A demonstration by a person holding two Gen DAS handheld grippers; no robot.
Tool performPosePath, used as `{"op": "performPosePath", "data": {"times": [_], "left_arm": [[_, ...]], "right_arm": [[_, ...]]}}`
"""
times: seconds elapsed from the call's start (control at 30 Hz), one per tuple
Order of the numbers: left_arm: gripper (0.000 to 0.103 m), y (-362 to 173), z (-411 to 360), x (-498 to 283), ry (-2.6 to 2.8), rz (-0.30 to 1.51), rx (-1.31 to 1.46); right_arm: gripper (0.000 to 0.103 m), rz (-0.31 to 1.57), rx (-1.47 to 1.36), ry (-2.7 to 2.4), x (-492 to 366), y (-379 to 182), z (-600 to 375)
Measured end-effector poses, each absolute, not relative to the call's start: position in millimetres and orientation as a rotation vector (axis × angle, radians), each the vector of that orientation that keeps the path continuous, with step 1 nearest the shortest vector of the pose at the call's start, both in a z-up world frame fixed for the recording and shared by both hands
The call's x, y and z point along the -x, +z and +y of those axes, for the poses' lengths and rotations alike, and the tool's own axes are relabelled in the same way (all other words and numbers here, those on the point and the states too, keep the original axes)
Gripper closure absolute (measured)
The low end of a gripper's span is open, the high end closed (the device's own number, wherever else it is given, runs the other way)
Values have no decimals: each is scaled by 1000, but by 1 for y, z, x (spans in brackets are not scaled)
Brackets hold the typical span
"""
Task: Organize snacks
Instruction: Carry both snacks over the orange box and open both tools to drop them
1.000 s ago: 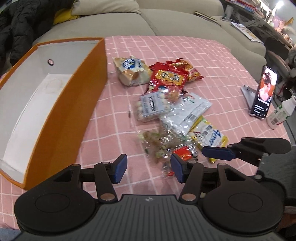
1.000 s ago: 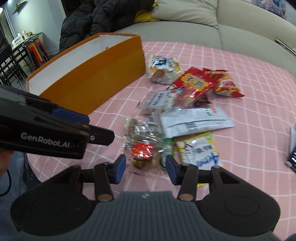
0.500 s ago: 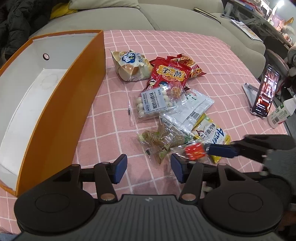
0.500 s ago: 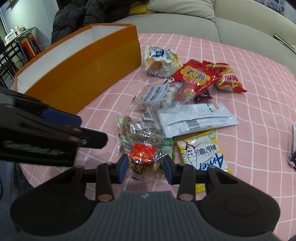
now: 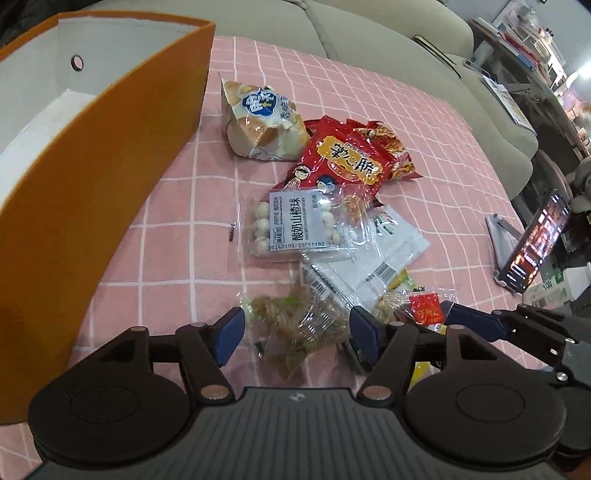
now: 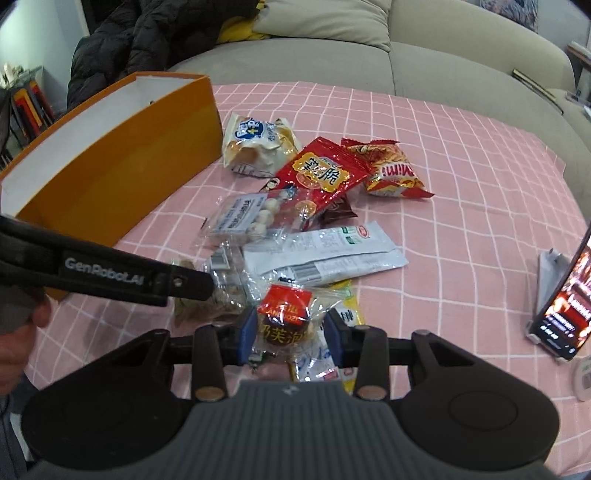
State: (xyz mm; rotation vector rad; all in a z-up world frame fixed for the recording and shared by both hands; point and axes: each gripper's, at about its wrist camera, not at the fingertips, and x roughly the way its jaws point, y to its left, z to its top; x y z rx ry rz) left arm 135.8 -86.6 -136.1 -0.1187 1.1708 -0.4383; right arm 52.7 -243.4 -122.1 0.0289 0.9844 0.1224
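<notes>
Several snack packets lie in a pile on the pink checked tablecloth [image 5: 369,96]. My left gripper [image 5: 295,330] is open, its fingers either side of a clear bag of greenish snacks [image 5: 295,325]. My right gripper [image 6: 290,332] has closed on a clear packet with a red label [image 6: 286,317], also seen in the left wrist view [image 5: 424,308]. An orange box [image 5: 92,177] with a white inside stands open at the left, also in the right wrist view [image 6: 122,162]. Behind are a bread bag [image 5: 258,118], a red packet [image 5: 343,162] and a yogurt-ball pack [image 5: 299,225].
A phone on a stand [image 5: 532,243] is at the table's right edge, with a white bottle [image 5: 554,288] beside it. A grey sofa [image 6: 332,59] with a black coat [image 6: 147,33] runs behind the table. A white flat packet [image 6: 325,251] and a yellow one lie under the pile.
Both grippers moved forward and down into the pile. The right gripper's fingers closed in on the red-label packet. The left gripper now straddles the greenish bag.
</notes>
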Motion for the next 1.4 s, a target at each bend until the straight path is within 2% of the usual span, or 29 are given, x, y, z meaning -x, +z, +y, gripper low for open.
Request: {"op": "performPosePath", "data": {"times": [0.13, 0.2, 0.47, 0.63, 0.97, 1.4], "left_arm": [[27, -148, -89, -139, -448, 1204, 127], [34, -153, -88, -140, -445, 1226, 152], [44, -153, -88, -139, -437, 1220, 160], [54, -142, -88, -134, -425, 1187, 125], [58, -82, -67, -107, -363, 1035, 66], [58, 22, 9, -86, -285, 840, -16]], "right_arm": [[66, 980, -34, 127, -59, -125, -244], [66, 979, -33, 129, -61, -127, -244], [66, 981, -27, 128, -64, -127, -245], [66, 979, -6, 130, -64, -124, -242], [67, 919, -9, 151, -47, -94, -230], [67, 726, -3, 328, -32, -12, -167]]}}
